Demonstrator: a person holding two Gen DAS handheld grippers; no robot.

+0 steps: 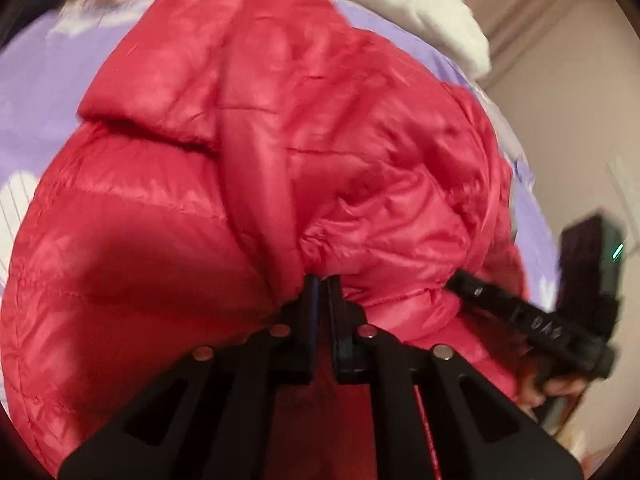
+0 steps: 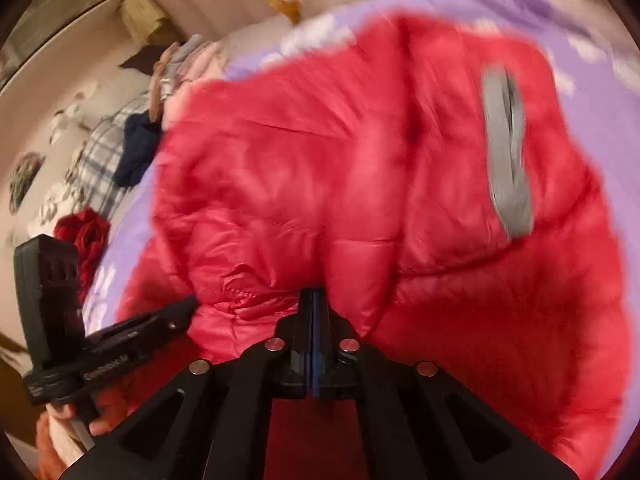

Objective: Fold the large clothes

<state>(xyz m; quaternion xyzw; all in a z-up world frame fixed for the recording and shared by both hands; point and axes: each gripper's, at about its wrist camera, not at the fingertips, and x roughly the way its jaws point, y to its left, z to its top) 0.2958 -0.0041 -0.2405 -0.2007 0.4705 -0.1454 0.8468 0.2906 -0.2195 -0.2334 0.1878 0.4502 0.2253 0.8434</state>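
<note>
Purple bedsheet (image 1: 28,120) shows bare at the jacket's far edge and sides. We've got left gripper (image 1: 323,280) fingers pinching the red puffer jacket (image 1: 248,128), right gripper (image 2: 314,294) fingers pinching its hem too, both angled down. Jacket lies on bed; clothes pile (image 2: 120,148) at left edge.

— Where is the puffy jacket (image 1: 280,152)?

— It lies on the bed sheet (image 1: 36,104), right in front of both grippers.

— And the grippers?

— The left gripper (image 1: 323,280) and the right gripper (image 2: 314,294) sit side by side at the near edge of the jacket, each pinching a fold.

— What is behind the jacket?

— A blanket (image 1: 420,4) lies at the far end of the bed.

— Anything else?

— A pile of clothes (image 2: 120,148) lies on the bed to the left of the jacket.
</note>
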